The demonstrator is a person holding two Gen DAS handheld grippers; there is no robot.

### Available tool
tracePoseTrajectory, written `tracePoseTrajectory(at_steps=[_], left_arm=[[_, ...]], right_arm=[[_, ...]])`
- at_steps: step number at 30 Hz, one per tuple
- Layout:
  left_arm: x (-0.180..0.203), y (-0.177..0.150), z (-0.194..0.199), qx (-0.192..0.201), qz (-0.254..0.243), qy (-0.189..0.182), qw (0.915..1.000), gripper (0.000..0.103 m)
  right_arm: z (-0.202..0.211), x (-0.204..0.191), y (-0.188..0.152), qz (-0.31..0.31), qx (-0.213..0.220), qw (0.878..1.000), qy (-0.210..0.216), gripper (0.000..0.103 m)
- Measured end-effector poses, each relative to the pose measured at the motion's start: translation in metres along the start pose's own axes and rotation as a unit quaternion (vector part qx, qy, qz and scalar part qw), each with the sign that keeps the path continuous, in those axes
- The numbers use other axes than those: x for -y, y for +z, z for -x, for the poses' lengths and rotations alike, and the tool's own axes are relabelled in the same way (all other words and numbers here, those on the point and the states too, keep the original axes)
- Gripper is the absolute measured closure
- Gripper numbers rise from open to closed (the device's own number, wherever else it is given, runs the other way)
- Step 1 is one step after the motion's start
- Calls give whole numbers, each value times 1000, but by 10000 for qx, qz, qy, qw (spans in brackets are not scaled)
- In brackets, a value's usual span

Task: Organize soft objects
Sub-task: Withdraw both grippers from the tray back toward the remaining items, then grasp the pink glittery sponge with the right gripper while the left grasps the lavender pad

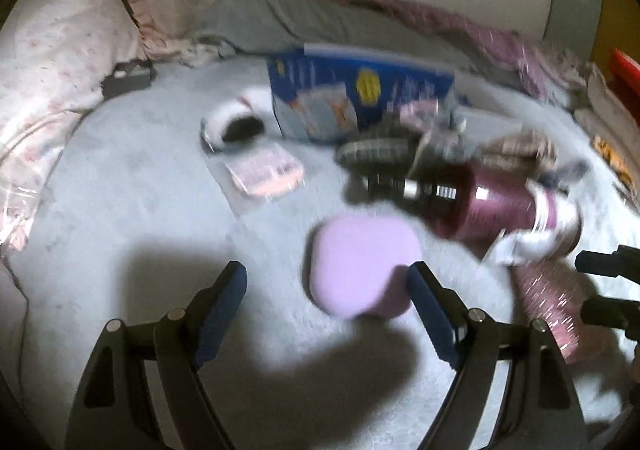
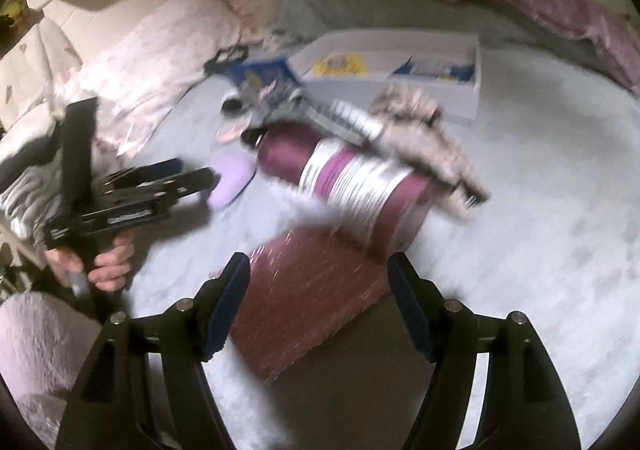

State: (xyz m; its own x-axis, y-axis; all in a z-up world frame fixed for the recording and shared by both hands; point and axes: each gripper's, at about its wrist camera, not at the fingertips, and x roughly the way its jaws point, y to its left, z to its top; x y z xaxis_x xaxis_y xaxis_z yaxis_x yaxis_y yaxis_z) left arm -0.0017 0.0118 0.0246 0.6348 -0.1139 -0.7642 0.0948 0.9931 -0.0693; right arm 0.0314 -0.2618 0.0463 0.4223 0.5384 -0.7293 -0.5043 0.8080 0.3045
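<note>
A lilac soft pad (image 1: 360, 270) lies on the light grey bed cover (image 1: 140, 210); it also shows in the right wrist view (image 2: 230, 178). My left gripper (image 1: 328, 290) is open just in front of it, the right finger near its edge. A maroon and white striped garment (image 2: 352, 186) lies bunched, with a maroon sparkly cloth (image 2: 312, 290) spread toward my right gripper (image 2: 318, 282). That gripper is open over the cloth. A beige fuzzy item (image 2: 420, 130) rests on the garment. My left gripper also appears in the right wrist view (image 2: 192, 178).
A blue and white box (image 1: 352, 94) lies behind the pile, shown white in the right wrist view (image 2: 400, 66). A white fluffy slipper (image 1: 236, 118), a pink pack (image 1: 264, 170), pink pillows (image 1: 52, 62) at left, grey and purple bedding (image 1: 360, 22) at the back.
</note>
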Motion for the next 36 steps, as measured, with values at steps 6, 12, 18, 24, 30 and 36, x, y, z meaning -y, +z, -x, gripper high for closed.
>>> tracePoseTrajectory(at_steps=[6,12,18,24,30,36], left_arm=[[0,-1,-23,-449,78,-47,9990,0],[10,-3,-26,-497,-170,54,9986,0],[8,-3,-25,-498,-125,-9,9987,0],[10,-3,-26,-516,-182,42,9985,0],[10,-3,-26,-514,-179,37,9985,0],[10,-3,-26,-514,-178,35,9985,0]], right_arm=[[-22,-5,-15,83,-247,9995,-197,20],[-27,-9,-16,171,-203,9992,-308,18],[-30,-15,-16,308,-241,9978,-535,12],[-33,-20,-17,381,-321,9961,-728,9],[-20,-29,-27,197,-136,9975,-666,44],[-14,-39,-32,123,55,9993,-338,80]])
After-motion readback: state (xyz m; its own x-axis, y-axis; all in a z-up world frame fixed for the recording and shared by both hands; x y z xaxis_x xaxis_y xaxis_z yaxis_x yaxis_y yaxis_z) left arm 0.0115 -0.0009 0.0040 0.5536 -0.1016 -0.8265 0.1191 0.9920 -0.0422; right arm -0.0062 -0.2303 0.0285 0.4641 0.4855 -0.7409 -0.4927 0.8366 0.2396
